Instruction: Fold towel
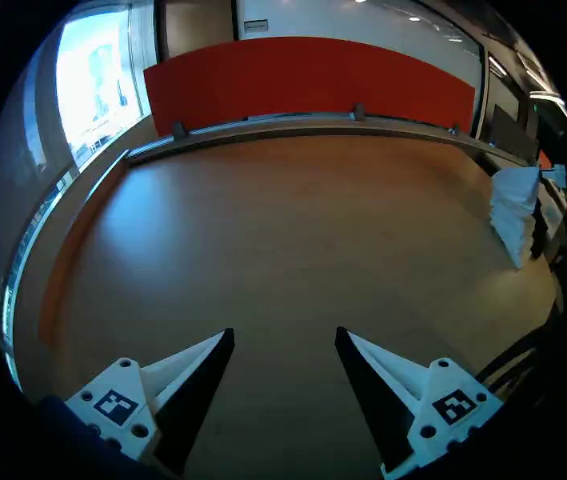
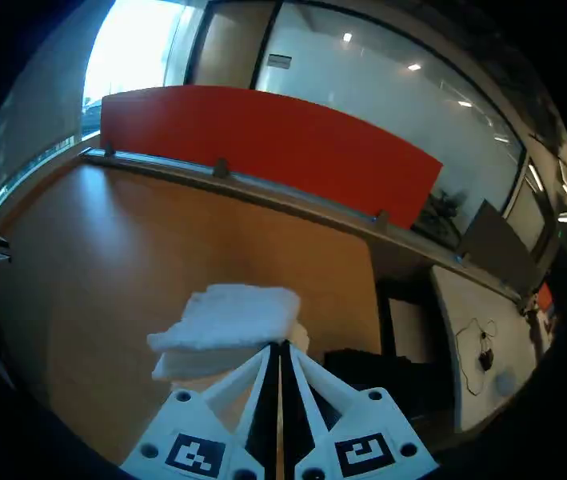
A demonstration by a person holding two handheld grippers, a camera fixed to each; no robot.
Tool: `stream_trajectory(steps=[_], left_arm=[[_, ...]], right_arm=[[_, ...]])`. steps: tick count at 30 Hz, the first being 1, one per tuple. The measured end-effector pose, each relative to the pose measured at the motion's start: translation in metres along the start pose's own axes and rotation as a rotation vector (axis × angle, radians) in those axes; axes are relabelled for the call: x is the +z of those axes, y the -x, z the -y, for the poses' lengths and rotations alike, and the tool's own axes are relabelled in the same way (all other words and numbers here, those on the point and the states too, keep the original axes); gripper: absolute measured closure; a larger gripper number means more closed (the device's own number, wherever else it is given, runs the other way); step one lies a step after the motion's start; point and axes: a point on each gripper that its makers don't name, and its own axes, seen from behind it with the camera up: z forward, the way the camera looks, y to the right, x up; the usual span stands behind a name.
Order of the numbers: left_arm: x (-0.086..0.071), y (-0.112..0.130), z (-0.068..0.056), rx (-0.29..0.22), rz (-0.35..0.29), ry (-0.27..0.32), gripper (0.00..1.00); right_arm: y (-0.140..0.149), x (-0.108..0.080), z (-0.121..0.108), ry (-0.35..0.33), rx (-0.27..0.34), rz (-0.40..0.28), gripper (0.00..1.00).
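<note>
towel [image 2: 227, 324] lies folded in a thick white stack just ahead of the right gripper [image 2: 279, 346], whose fingers are pressed together with barely a slit between them. the tips reach the stack's near edge, though whether any cloth is pinched i cannot tell. beyond the stack the wooden table [image 2: 123, 240] runs to a red divider [image 2: 283, 144], and to this gripper's right the tabletop ends close by. the left gripper [image 1: 283, 330] hangs spread wide over bare wood, the towel far off to its right. the risk, as i judge it: the stack sits near that edge, so a shove from closed fingers could slide it off or skew its layers.
</note>
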Motion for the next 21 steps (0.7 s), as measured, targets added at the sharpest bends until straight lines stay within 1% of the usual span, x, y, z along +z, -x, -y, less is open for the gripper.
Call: stream_trajectory(steps=[11,21], left_arm=[[-0.002,0.001,0.0,0.009,0.003,-0.008,0.06],[-0.002,0.001,-0.003,0.016,0.006,-0.007,0.06]], right_arm=[[0.041,0.001,-0.009,0.028,0.058,0.04,0.98],[0.08,0.007,-0.01,0.039,0.086,0.101,0.98]])
